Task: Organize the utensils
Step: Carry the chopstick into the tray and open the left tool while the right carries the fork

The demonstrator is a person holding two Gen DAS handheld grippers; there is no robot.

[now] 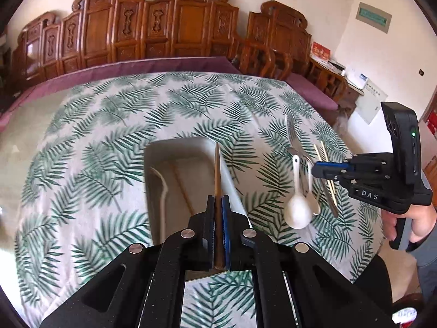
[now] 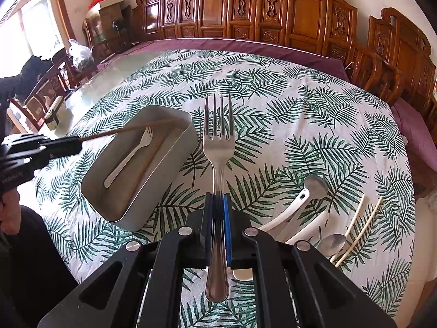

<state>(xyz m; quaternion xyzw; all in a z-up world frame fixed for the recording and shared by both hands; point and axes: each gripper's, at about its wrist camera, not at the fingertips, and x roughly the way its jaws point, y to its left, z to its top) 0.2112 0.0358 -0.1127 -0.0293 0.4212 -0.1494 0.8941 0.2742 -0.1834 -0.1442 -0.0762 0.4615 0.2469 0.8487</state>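
My left gripper (image 1: 218, 199) is shut on a brown chopstick (image 1: 217, 169) that points out over the grey tray (image 1: 177, 141). In the tray (image 2: 109, 202) lie a small white fork (image 2: 131, 155) and another brown chopstick (image 2: 147, 164). My right gripper (image 2: 218, 199) is shut on a metal fork (image 2: 218, 136), held above the leaf-print cloth just right of the tray, tines pointing away. To its right lie white spoons (image 2: 286, 213), metal spoons (image 2: 334, 242) and cream chopsticks (image 2: 360, 224). The left wrist view shows the right gripper (image 1: 316, 169) above those white spoons (image 1: 296, 210).
Carved wooden chairs (image 2: 300, 13) line the far side behind a purple cushion (image 2: 245, 45). A small block (image 2: 54, 112) stands on the bare glass left of the cloth. A person's hand (image 1: 418, 224) grips the right tool.
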